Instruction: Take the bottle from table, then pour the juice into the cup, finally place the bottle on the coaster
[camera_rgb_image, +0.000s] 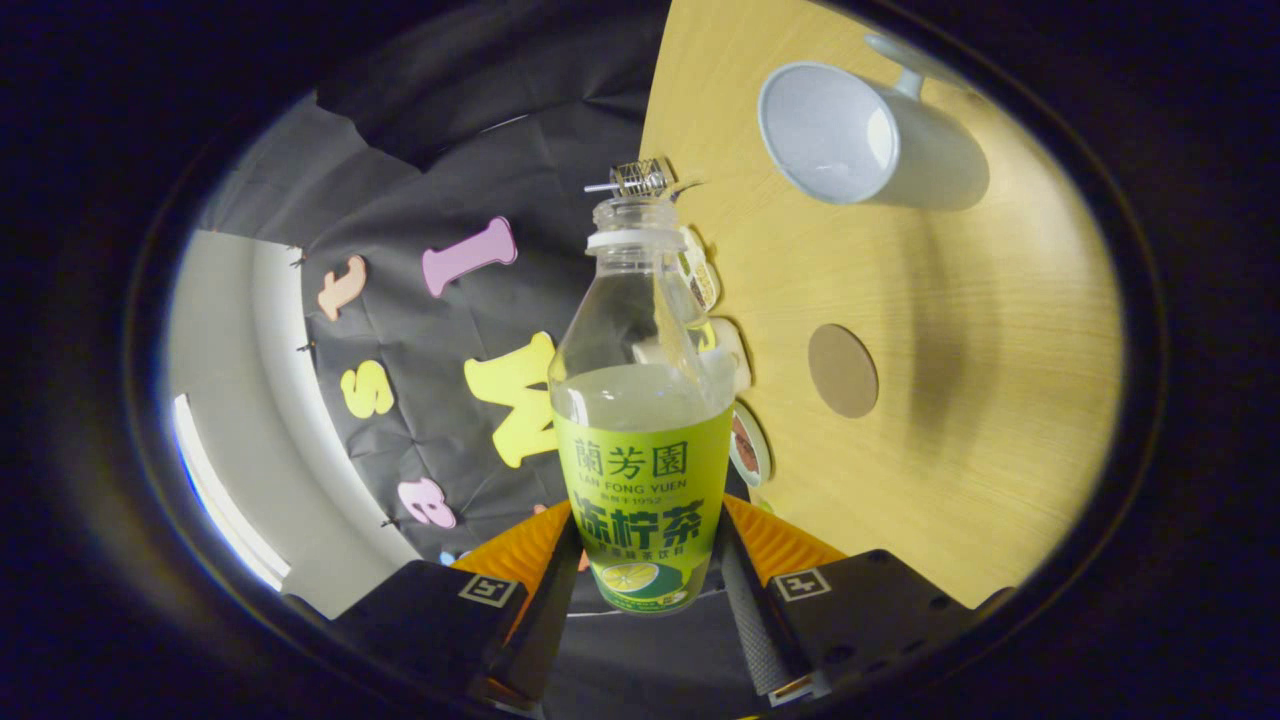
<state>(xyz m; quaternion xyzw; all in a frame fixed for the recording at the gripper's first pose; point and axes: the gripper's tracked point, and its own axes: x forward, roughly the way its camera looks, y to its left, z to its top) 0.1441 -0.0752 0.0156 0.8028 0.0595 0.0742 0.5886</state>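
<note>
Tool (645, 570) clamped on the bottle (640, 420), both fingers pressing its labelled lower body, cap off, juice about halfway. Beyond it on the wooden surface (980, 420): white cup (850, 135), round coaster (842, 370) nearer.

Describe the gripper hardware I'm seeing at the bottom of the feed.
The gripper has two blocky dark housings, each with a small square black-and-white tracking marker on its upper corner. Orange ribbed panels sit just inside the housings. The right finger has a knurled, textured inner surface. No cables or sleeve are visible.
</note>
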